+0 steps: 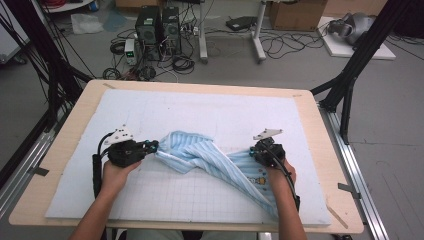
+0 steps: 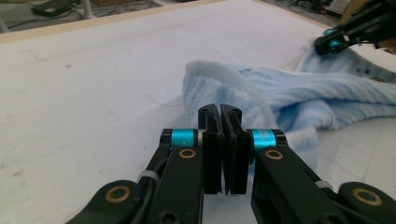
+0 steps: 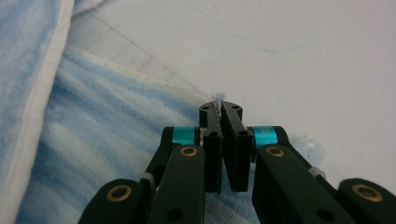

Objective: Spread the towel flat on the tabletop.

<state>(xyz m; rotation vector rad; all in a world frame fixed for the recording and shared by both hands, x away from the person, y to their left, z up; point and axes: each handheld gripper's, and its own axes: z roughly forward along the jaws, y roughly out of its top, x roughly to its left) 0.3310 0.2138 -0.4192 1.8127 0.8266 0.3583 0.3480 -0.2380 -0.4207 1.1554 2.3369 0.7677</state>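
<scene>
Both black grippers pinched tight on striped blue towel (image 1: 210, 157): left gripper (image 1: 152, 146) on one end, right gripper (image 1: 252, 150) on other end. Twisted and bunched between the fingers (image 2: 210, 140), on white mat (image 1: 200, 110).

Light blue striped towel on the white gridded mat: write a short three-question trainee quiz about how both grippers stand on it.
1. True or false: the light blue striped towel lies flat and fully spread on the white gridded mat.
2. Which gripper holds the towel's corner nearest the table's right edge?
   A. left gripper
   B. right gripper
3. Fill in: in both gripper views, the jaws are ____ on the cloth.

Key: 1 false, it is bunched and twisted; 2 B; 3 shut.
</scene>
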